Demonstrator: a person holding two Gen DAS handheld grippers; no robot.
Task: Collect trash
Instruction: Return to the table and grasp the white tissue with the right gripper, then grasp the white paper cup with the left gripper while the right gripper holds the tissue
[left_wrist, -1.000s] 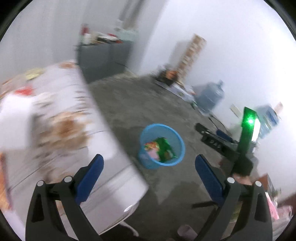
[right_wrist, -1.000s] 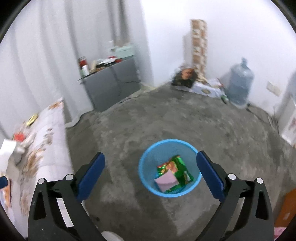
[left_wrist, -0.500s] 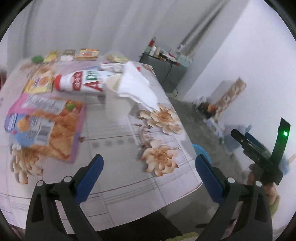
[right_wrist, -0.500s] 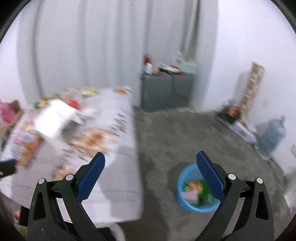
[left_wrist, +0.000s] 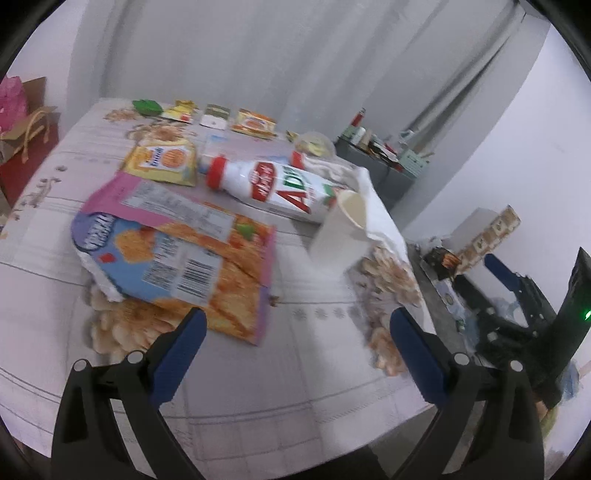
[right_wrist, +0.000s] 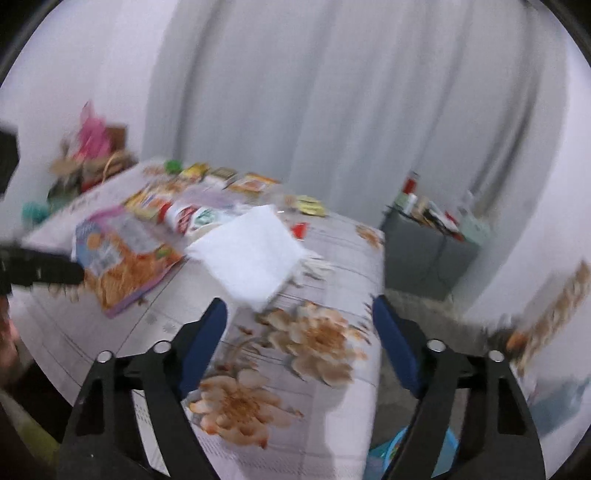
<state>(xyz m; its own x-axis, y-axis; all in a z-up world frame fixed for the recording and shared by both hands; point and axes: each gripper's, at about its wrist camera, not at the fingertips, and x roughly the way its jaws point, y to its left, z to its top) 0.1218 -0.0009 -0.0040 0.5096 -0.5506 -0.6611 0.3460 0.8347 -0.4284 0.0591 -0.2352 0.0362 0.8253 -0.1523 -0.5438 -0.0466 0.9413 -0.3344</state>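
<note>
Reaching back over the table (left_wrist: 303, 398) for the next piece of trash, I have both grippers empty and aimed down at the flowered cloth. My left gripper (left_wrist: 293, 330) stands with its jaws wide apart, nothing between them, hovering just short of the big pink and orange snack bag (left_wrist: 177, 254), which lies flat and crumpled near the table's edge. My right gripper (right_wrist: 299, 325) is narrowing its jaws at this moment, yet nothing sits between the pads; the white paper napkin (right_wrist: 247, 254) lies just ahead of it, draped over the white paper cup (left_wrist: 341, 232).

I judge this the pick step: the blue bin (right_wrist: 410, 454) shows only as a sliver on the floor below the table's corner, so whatever I take must be carried down there. The next move calls for lowering onto something soft and thin, so I should pinch an edge or a raised fold and not press flat on the cloth.

In the way: the cup stands upright and light, likely to tip if I tug the napkin. The white bottle with the red cap (left_wrist: 273, 184) lies on its side just behind it and could roll. Smaller wrappers (left_wrist: 253, 123) lie along the far edge, well apart
</note>
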